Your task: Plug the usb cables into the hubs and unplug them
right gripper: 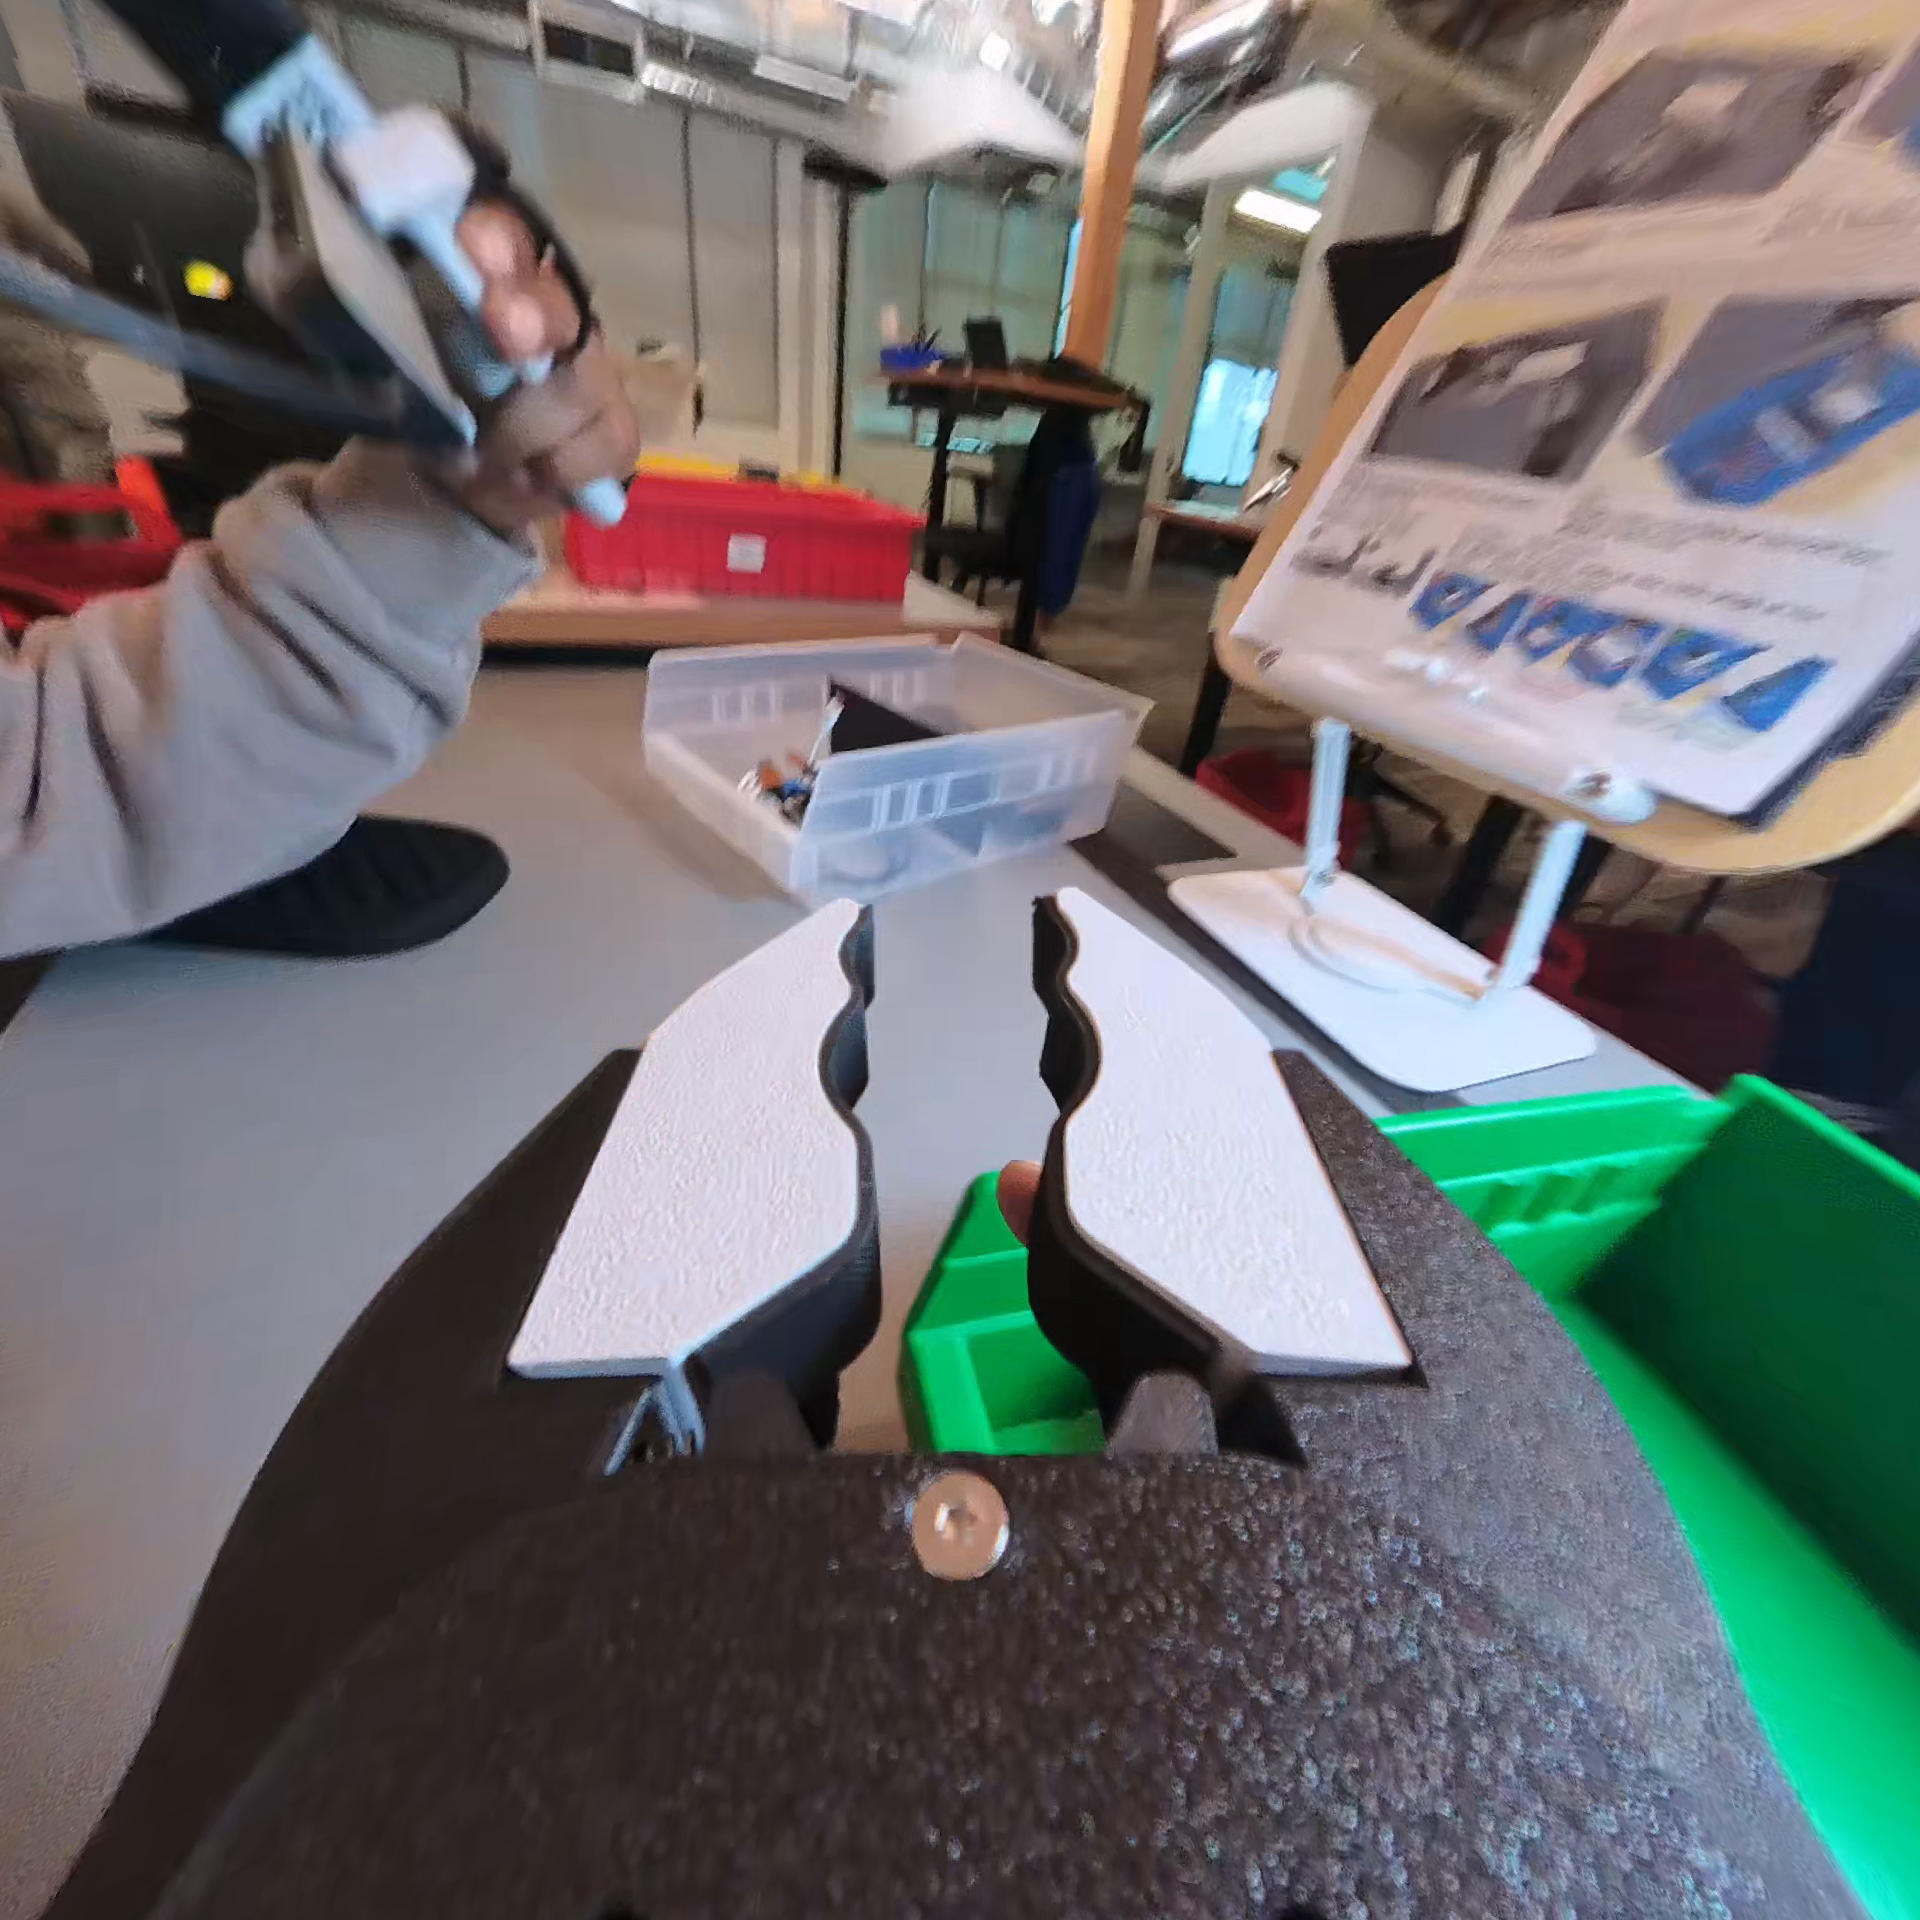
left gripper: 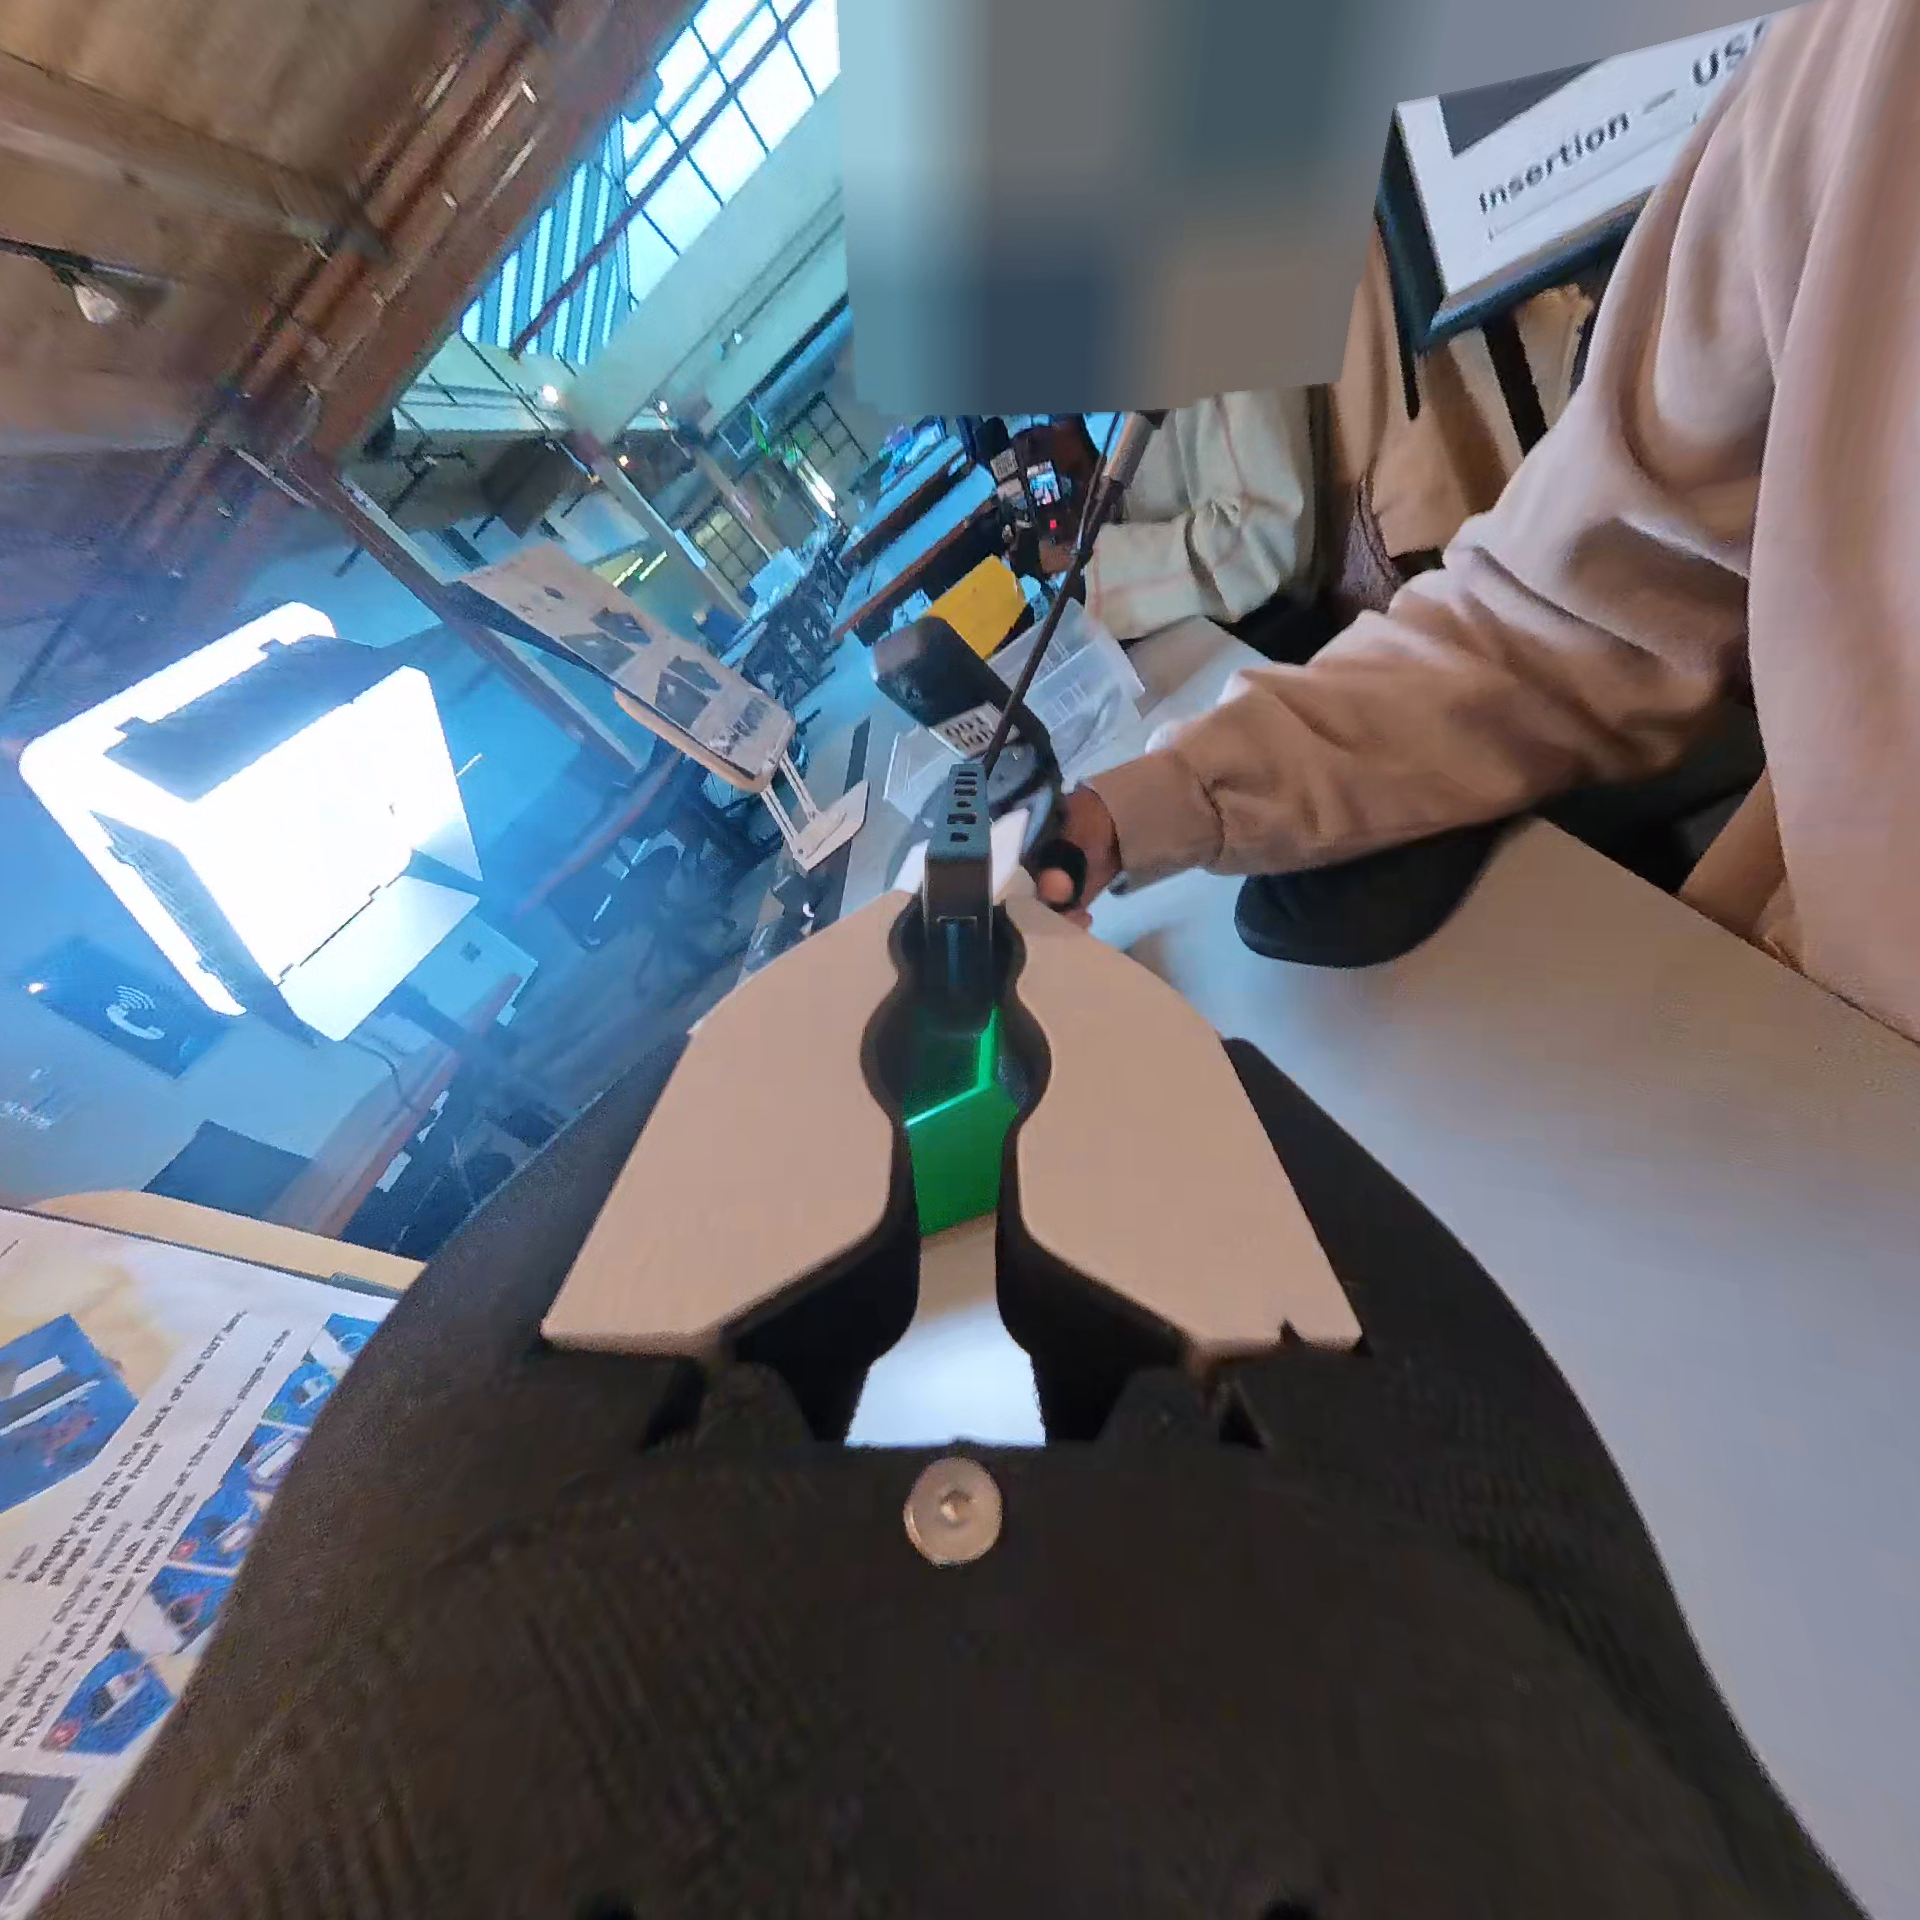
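Blur hides much here. We see the left gripper [left gripper: 956, 935] pinching a black hub [left gripper: 958, 878] tight, its lower end hidden behind a green block [left gripper: 956, 1143]. The right gripper [right gripper: 951, 925] is spread apart, holding nothing, beside a green bin [right gripper: 1704, 1278]. We cannot find any cable plug.

Pale grey table [right gripper: 436, 1039], seen from low over its top in the right wrist view. At twelve o'clock, a clear plastic bin [right gripper: 935, 769] flat on it, with small parts inside; at two o'clock, just beside the bin, the white base of a document stand [right gripper: 1382, 987] near the edge. At four o'clock, a green bin [right gripper: 1621, 1236]; at nine o'clock, a grey sleeve [right gripper: 208, 707] lying on it over a dark pad [right gripper: 374, 883].
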`<state>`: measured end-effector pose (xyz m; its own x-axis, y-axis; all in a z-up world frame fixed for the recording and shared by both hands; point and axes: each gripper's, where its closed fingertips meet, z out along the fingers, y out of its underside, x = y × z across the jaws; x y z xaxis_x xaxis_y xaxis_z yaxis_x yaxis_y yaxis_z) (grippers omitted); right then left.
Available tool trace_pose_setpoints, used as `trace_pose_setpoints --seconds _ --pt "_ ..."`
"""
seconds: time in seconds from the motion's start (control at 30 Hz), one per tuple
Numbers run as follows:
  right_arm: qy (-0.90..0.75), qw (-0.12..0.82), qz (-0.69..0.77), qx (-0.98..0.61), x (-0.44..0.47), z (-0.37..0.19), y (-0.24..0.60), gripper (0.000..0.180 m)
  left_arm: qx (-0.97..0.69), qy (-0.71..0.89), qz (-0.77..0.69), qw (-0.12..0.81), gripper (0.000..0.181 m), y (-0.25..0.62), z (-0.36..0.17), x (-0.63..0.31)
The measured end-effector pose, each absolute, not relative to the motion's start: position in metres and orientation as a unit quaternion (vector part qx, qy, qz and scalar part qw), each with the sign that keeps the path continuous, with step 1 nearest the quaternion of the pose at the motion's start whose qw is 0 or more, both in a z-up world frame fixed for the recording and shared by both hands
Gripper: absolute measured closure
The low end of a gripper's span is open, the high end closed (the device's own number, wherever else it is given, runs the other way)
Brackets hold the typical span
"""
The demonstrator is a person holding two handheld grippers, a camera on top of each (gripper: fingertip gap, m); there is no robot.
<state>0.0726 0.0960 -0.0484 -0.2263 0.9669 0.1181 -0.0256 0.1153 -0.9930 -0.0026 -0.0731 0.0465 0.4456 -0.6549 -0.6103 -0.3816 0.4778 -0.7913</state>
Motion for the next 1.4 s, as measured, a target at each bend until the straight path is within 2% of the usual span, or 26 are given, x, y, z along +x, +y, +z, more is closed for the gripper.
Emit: trace_pose_setpoints --seconds 0.1,0.2,0.3,0.43,0.57,0.67,0.83,0.97,1.07,1.13,1.2,1.4 --pt "-0.628 0.453 0.519 -0.362 0.053 -0.057 0.053 0.137 -0.505 0.511 -0.111 0.687 0.169 -0.062 0.038 -0.001" --pt "-0.636 0.495 0.510 -0.300 0.044 -0.042 0.013 0.131 -0.533 0.524 -0.112 0.654 0.169 -0.046 0.012 0.007" --pt "-0.635 0.552 0.476 -0.256 0.042 -0.035 -0.002 0.139 -0.562 0.550 -0.102 0.609 0.169 -0.037 -0.014 0.017" --pt "-0.697 0.563 0.373 -0.241 0.033 -0.070 -0.004 0.150 -0.575 0.582 -0.052 0.573 0.169 -0.037 -0.026 0.028" --pt "-0.687 0.578 0.367 -0.242 0.030 -0.072 0.002 0.167 -0.585 0.601 0.004 0.544 0.169 -0.037 -0.033 0.027" --pt "-0.696 0.588 0.336 -0.240 0.030 -0.075 0.006 0.168 -0.591 0.599 0.017 0.540 0.169 -0.032 -0.037 0.023" --pt "-0.694 0.595 0.308 -0.263 0.027 -0.073 0.012 0.169 -0.614 0.553 -0.031 0.562 0.167 -0.028 -0.029 0.008" --pt "-0.670 0.599 0.308 -0.311 0.033 -0.064 0.035 0.169 -0.577 0.419 -0.100 0.693 0.172 -0.041 0.039 -0.049" --pt "-0.640 0.607 0.317 -0.348 0.041 -0.055 0.060 0.169 -0.598 0.238 -0.005 0.766 0.175 -0.038 0.074 -0.147" --pt "-0.624 0.611 0.319 -0.367 0.045 -0.053 0.072 0.169 -0.655 0.141 0.071 0.739 0.175 -0.037 0.063 -0.209" --pt "-0.615 0.615 0.315 -0.380 0.046 -0.053 0.079 0.169 -0.734 0.086 0.116 0.664 0.169 -0.038 0.030 -0.250" --pt "-0.620 0.594 0.312 -0.407 0.041 -0.067 0.076 0.169 -0.870 0.020 0.204 0.449 0.155 -0.049 -0.068 -0.321"
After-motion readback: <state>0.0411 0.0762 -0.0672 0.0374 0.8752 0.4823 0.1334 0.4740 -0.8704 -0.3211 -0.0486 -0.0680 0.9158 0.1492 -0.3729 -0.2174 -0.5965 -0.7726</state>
